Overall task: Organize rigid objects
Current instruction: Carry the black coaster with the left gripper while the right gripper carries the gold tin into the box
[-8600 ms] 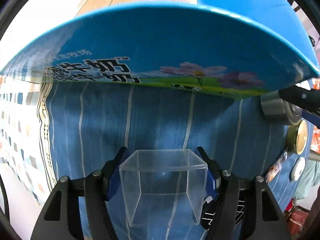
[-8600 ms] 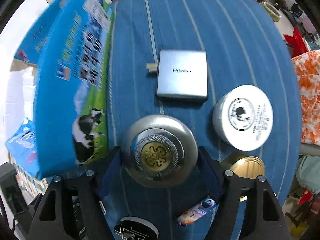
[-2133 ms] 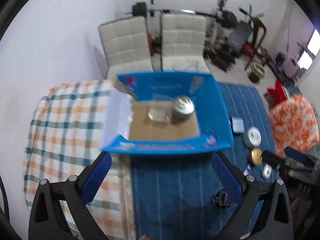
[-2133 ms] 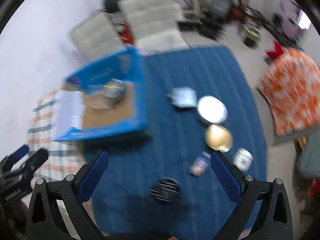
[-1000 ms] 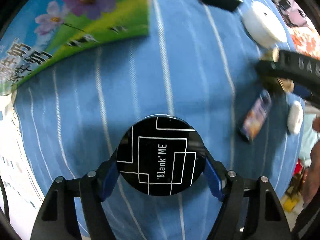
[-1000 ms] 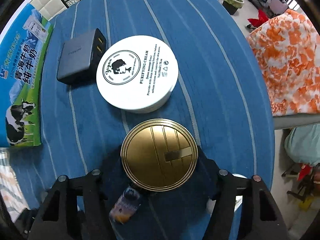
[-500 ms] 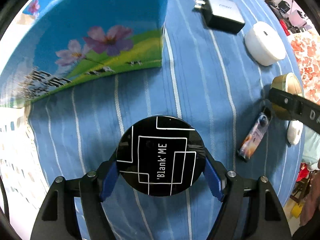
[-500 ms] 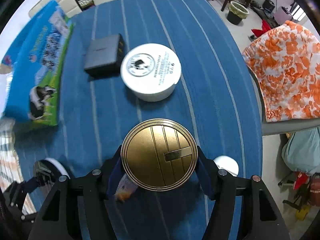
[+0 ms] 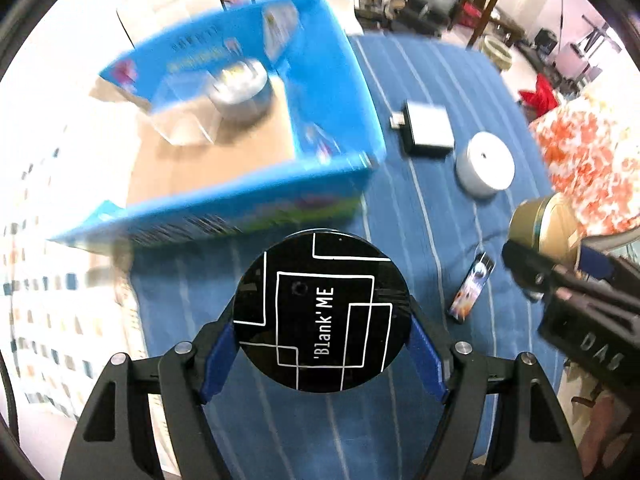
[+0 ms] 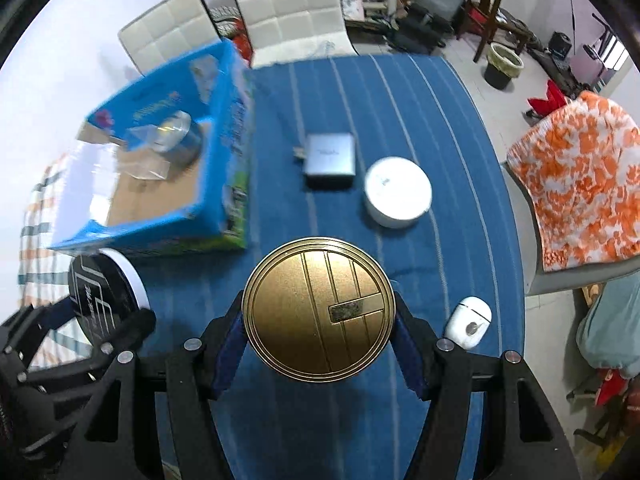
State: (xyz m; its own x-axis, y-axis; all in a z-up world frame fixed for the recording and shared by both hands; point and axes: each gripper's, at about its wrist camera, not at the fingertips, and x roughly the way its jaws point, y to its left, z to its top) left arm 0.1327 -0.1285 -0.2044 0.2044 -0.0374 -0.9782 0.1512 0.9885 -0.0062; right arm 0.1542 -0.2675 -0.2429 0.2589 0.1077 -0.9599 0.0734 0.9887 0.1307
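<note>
Box (image 10: 224, 128) sits ahead and to the left of both tongs, and it's got two things in it already: a silver tin (image 10: 176, 132) and a clear cube (image 10: 144, 160). So I'd say we're roughly a third of the way through.

Both tongs are loaded right now. Left tongs (image 9: 322, 316) are clamped on the black tin (image 9: 322, 312), pads pressing on either side of it. Right tongs (image 10: 318, 316) are clamped on the gold tin (image 10: 318, 310) the same way. Both tins are up off the blue-striped bench (image 10: 400, 92), not in the box yet.

Still out on the bench: a charger (image 10: 330, 154) and a white jar (image 10: 398, 190) ahead of the right tongs, an earbud case (image 10: 468, 322) just off to its right, and a little printed tube (image 9: 472, 286) off to the right of the left tongs.

Pose-wise, both hands hang well above the bench with the tongs aimed steeply down, side by side, the box ahead of them.
</note>
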